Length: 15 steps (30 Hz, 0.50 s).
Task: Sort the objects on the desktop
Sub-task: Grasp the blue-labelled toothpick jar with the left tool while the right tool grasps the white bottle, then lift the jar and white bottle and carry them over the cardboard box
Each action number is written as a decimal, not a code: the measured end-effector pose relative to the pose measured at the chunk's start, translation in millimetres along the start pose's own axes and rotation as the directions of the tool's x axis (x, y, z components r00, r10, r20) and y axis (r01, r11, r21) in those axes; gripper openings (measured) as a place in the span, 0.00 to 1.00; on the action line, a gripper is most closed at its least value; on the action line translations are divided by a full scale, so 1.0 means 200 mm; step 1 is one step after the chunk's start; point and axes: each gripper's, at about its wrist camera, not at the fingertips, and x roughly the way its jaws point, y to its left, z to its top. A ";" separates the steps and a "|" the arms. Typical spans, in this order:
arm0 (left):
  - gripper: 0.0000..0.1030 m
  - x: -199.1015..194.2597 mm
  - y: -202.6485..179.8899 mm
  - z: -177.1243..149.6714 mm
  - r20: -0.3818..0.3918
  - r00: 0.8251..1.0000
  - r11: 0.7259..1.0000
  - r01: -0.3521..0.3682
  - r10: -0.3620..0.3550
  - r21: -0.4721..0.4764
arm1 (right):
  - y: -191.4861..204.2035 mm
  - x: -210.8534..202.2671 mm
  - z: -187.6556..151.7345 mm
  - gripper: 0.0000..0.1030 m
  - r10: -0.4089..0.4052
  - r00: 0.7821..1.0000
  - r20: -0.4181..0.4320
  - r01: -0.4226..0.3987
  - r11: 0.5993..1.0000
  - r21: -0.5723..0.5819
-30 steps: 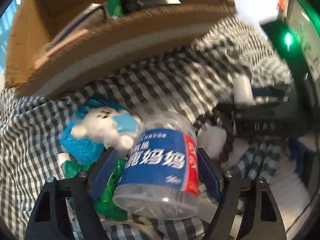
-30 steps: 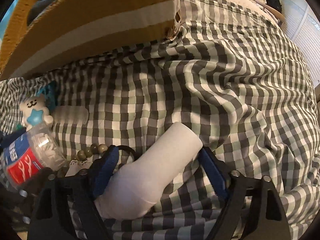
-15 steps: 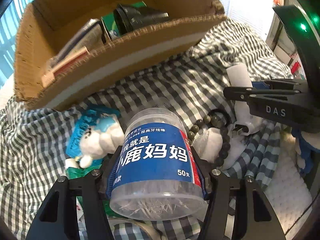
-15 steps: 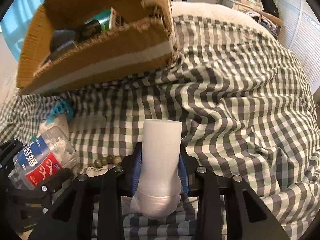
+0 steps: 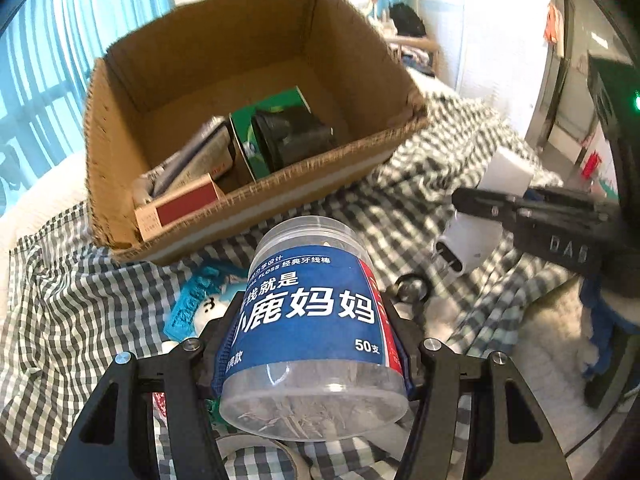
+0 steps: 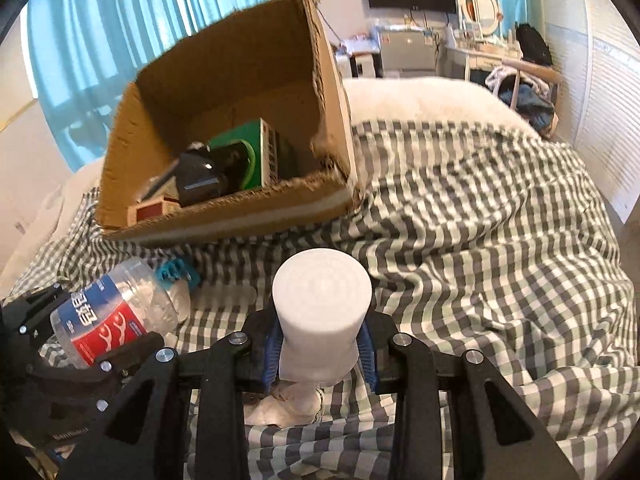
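Your left gripper (image 5: 316, 344) pinches the floss-pick jar (image 5: 312, 332) above the checked cloth (image 6: 480, 240); your right gripper (image 6: 320, 352) clamps the white charger (image 6: 320, 312), both near the cardboard box (image 5: 132, 120)

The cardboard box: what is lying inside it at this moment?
Inside the cardboard box lie a green carton, a black object, a red-and-white small box and flat packets. Its near wall hides whatever lies below.

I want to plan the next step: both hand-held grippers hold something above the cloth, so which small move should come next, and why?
Probably carry the floss pick jar, clamped in the left hand-held gripper, forward over the cardboard box rim. The jar is already lifted off the checkered cloth, and the box lies open just ahead, with bare floor behind its contents.
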 end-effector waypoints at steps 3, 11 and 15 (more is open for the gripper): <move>0.61 -0.07 0.01 0.03 0.042 0.999 1.000 -0.006 0.007 -0.010 | 0.01 -0.03 0.01 0.31 0.011 0.999 0.040 -0.010 1.000 -0.013; 0.61 -0.28 0.03 0.10 0.189 0.982 0.999 -0.013 0.022 -0.047 | 0.05 -0.17 0.00 0.31 0.015 0.991 0.135 -0.010 0.999 -0.034; 0.61 -0.36 0.08 0.12 0.244 0.969 0.996 -0.011 0.034 -0.094 | 0.09 -0.26 0.01 0.31 0.024 0.981 0.193 -0.012 0.998 -0.059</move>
